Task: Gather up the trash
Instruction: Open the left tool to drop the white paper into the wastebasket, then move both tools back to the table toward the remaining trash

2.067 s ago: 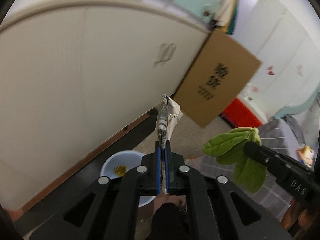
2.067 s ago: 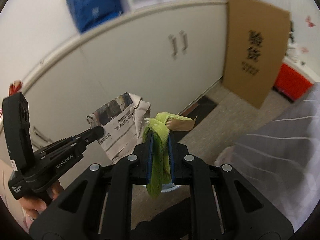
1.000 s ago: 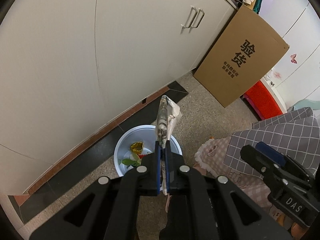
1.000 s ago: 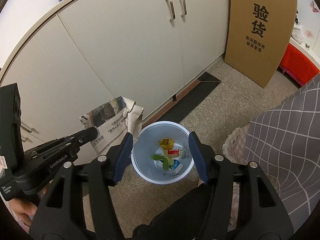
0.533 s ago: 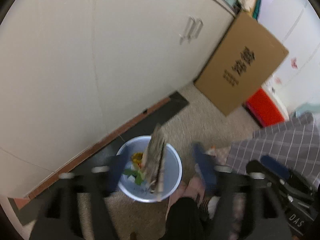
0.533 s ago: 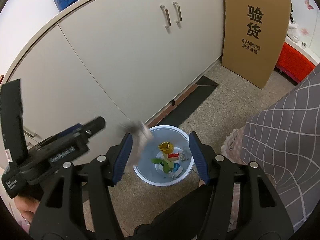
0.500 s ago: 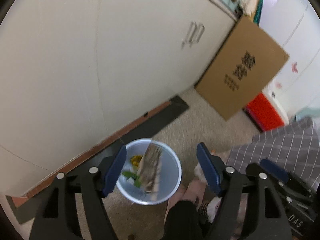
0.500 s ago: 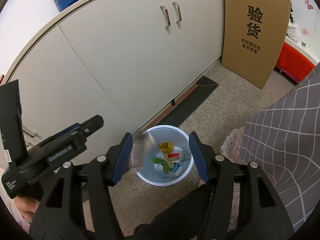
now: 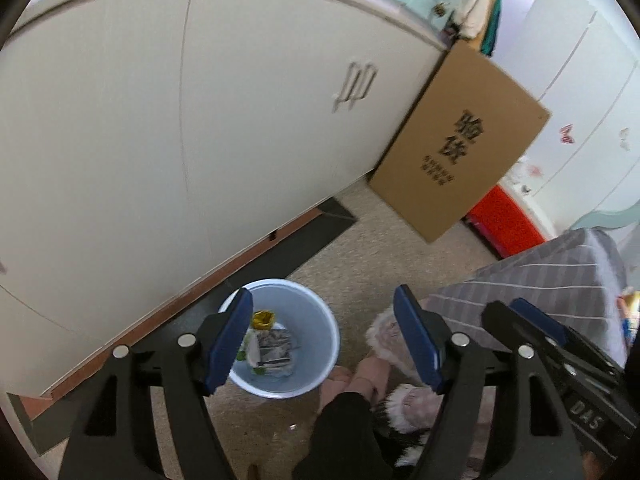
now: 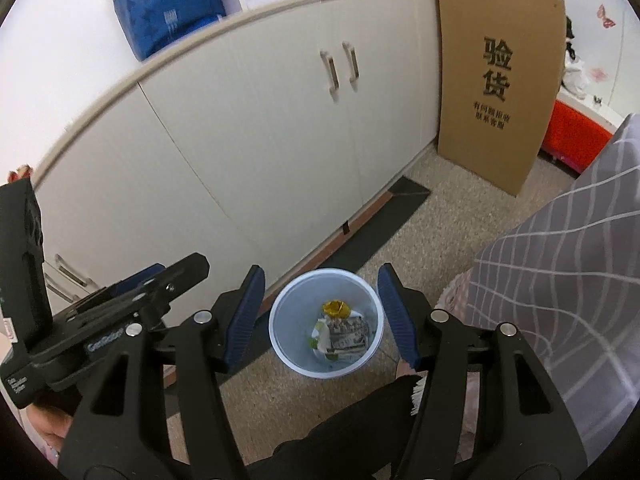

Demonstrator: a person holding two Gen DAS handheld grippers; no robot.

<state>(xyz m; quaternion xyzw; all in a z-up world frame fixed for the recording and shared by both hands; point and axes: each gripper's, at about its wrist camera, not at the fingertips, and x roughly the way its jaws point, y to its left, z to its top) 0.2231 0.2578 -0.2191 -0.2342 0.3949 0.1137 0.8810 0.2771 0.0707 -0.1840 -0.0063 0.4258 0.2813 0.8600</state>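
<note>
A long row of cream cupboard doors [image 10: 248, 152] is seen along the wall, with two handles side by side on them. A big brown cardboard sheet [image 10: 496, 80] with black letters is leaned upright against the cupboard's end. A red box [image 10: 572, 136] is seen just behind it. A grey checked cloth [image 10: 560, 292] is spread at the right side. The speckled floor [image 10: 440, 208] is crossed by a dark strip along the cupboard foot.

A round pale blue trash bin [image 10: 280, 344] is stood on the floor near the cupboard. Inside it, a folded newspaper [image 10: 350, 334] is laid on top of other scraps, with a yellow wrapper [image 10: 336, 308] just beside it and a bit of green leaf [image 10: 312, 340] under its edge.

The left tool [image 9: 324, 340] is held above the bin, and its blue pads are spread wide apart with nothing between them. The jaws have just been opened. The right tool [image 10: 322, 316] is held above the bin too, and it is spread wide and empty as well.

Fluffy pink slippers [image 9: 408, 404] and a black trouser leg [image 9: 344, 428] are seen next to the bin.
</note>
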